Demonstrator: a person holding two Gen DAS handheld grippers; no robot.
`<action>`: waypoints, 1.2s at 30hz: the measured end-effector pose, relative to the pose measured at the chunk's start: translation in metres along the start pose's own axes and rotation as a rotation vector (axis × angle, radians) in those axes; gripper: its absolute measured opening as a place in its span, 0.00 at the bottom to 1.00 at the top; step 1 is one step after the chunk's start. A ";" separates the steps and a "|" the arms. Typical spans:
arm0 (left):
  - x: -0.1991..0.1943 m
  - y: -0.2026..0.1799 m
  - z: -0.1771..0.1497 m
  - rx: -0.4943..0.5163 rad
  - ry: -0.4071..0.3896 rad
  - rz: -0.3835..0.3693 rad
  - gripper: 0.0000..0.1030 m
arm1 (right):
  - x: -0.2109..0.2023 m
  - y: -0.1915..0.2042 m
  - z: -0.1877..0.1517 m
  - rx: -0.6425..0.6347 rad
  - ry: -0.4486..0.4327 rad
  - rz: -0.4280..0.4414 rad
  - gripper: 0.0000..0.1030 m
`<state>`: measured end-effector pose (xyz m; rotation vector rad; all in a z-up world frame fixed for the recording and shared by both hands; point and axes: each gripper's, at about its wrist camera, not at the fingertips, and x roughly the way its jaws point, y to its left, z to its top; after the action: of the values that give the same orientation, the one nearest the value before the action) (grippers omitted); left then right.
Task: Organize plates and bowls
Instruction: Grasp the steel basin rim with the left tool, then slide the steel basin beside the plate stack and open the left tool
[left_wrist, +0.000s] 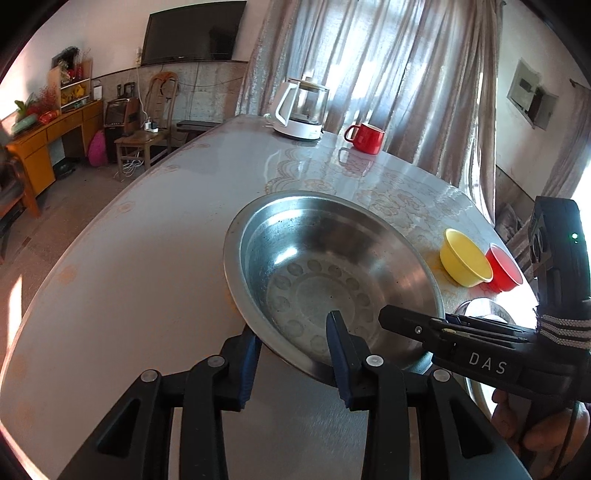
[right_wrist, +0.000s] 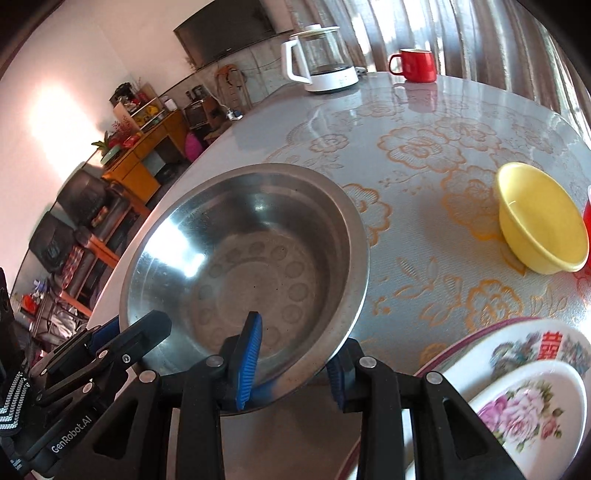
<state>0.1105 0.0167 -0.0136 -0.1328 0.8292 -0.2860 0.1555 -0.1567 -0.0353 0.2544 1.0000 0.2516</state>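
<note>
A wide steel basin (left_wrist: 314, 251) (right_wrist: 240, 236) sits in the middle of both views, its near edge raised a little off the table. My left gripper (left_wrist: 293, 332) straddles the near rim, one blue pad outside and under the rim, the other inside the bowl. It is shut on the rim. My right gripper (right_wrist: 291, 354) is shut on the same rim further right, with one pad inside and one beneath. Each gripper shows in the other's view: the right gripper (left_wrist: 391, 319), the left gripper (right_wrist: 144, 332). A yellow bowl (left_wrist: 465, 258) (right_wrist: 543, 221) and a red bowl (left_wrist: 504, 267) stand to the right.
Two floral plates (right_wrist: 535, 406) lie stacked at the near right of the patterned round table (right_wrist: 424, 184). At its far side stand a glass kettle (left_wrist: 301, 107) (right_wrist: 321, 59) and a red mug (left_wrist: 365, 138) (right_wrist: 415, 64). The table's left edge drops to the floor.
</note>
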 end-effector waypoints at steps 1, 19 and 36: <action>-0.003 0.003 -0.004 -0.006 0.002 0.002 0.35 | 0.001 0.002 -0.001 -0.006 0.004 0.004 0.31; -0.030 0.023 -0.046 -0.087 0.035 0.012 0.35 | 0.000 0.028 -0.033 -0.038 0.046 0.047 0.31; -0.039 0.023 -0.048 -0.068 0.009 0.089 0.39 | -0.021 0.017 -0.038 0.008 -0.021 0.076 0.33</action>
<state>0.0539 0.0499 -0.0233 -0.1581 0.8518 -0.1743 0.1105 -0.1435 -0.0326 0.3020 0.9715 0.3139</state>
